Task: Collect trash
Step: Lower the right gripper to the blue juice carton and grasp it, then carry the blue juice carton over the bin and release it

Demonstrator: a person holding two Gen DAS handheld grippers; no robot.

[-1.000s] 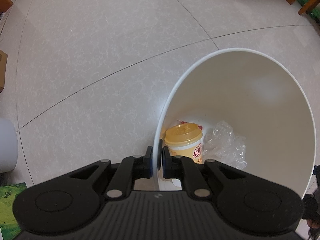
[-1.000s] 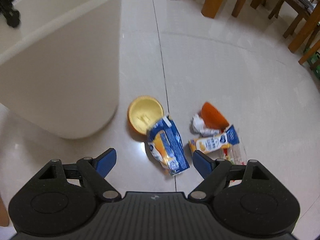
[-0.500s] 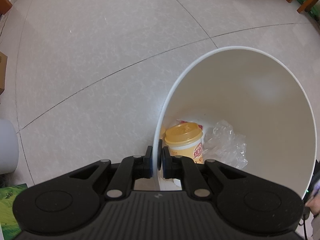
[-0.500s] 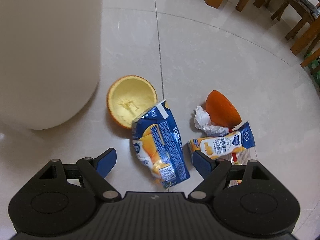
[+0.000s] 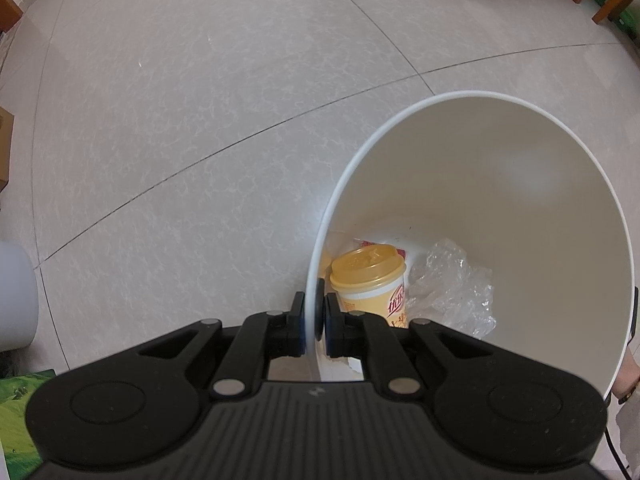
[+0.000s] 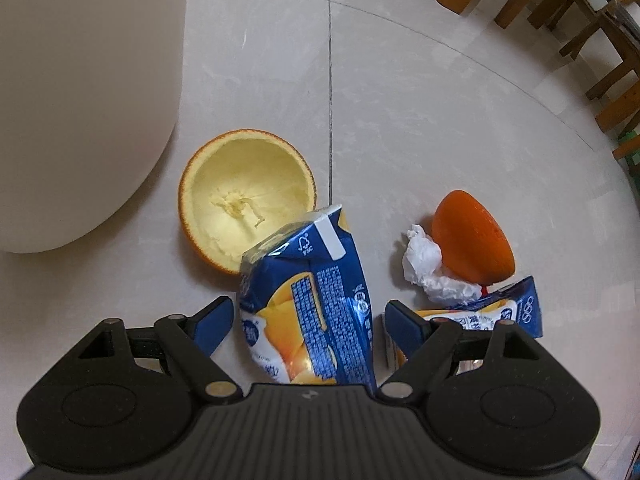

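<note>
1. the left gripper [image 5: 313, 316] points straight down, its two black fingers drawn almost together and clamped on the thin white rim of the bin [image 5: 480, 98], one pad on the outer side of the wall, the other on the inner side.
2. the right gripper [image 6: 308, 320] tilts steeply downward; its blue-padded fingers [image 6: 212, 320] stand wide apart and have just been closing a little. the crushed blue carton [image 6: 312, 300] lies between them, with a gap showing at each pad, so neither presses on it.
3. a bit of a person's hand [image 5: 626, 376] shows at the right edge of the left wrist view.
</note>
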